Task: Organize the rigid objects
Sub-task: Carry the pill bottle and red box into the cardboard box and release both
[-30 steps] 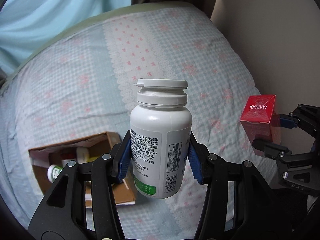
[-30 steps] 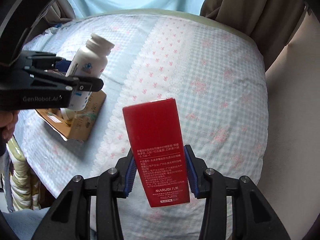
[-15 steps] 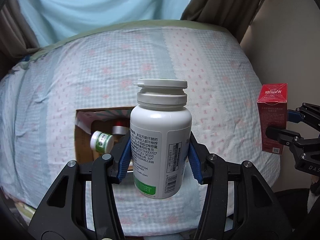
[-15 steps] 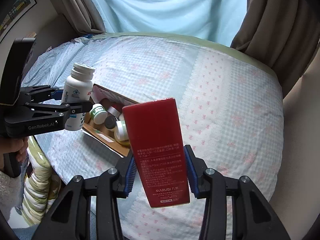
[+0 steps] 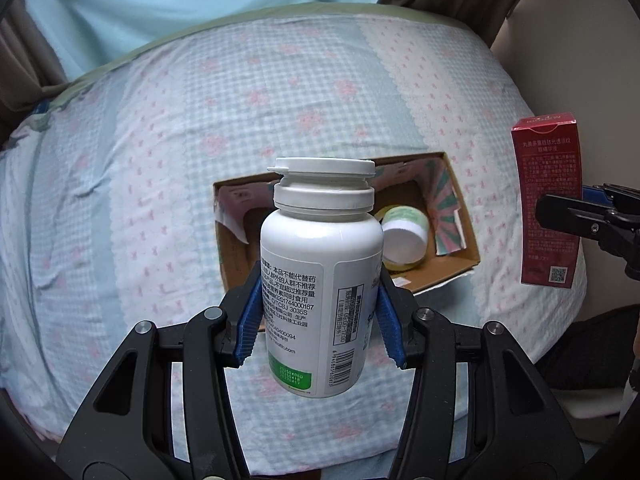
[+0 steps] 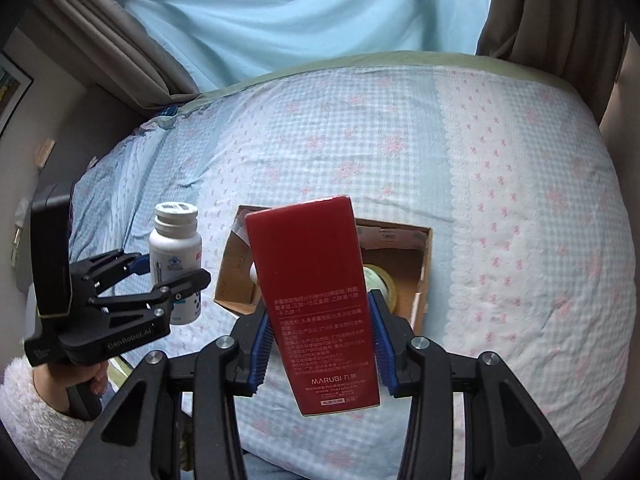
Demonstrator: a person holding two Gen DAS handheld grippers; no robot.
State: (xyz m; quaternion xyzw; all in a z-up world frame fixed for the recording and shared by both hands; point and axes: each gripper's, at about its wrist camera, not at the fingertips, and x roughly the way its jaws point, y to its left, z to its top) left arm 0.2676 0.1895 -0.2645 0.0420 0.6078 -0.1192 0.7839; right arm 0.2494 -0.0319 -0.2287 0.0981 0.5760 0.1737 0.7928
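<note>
Soft, even daylight filters through the pale blue fabric curtain [image 6: 304, 20] along the top of both views, leaving the checked blue-and-pink floral bedspread [image 5: 160, 152] bright and almost shadowless. Strong fisheye bending curves the bed's edges, and the corners go black. The white plastic pill bottle [image 5: 320, 280] shows sharp print without glare.

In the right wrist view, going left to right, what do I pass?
Fluffy sleeve → left hand-held gripper → white bottle → red box → far right wall of the cardboard box.
</note>
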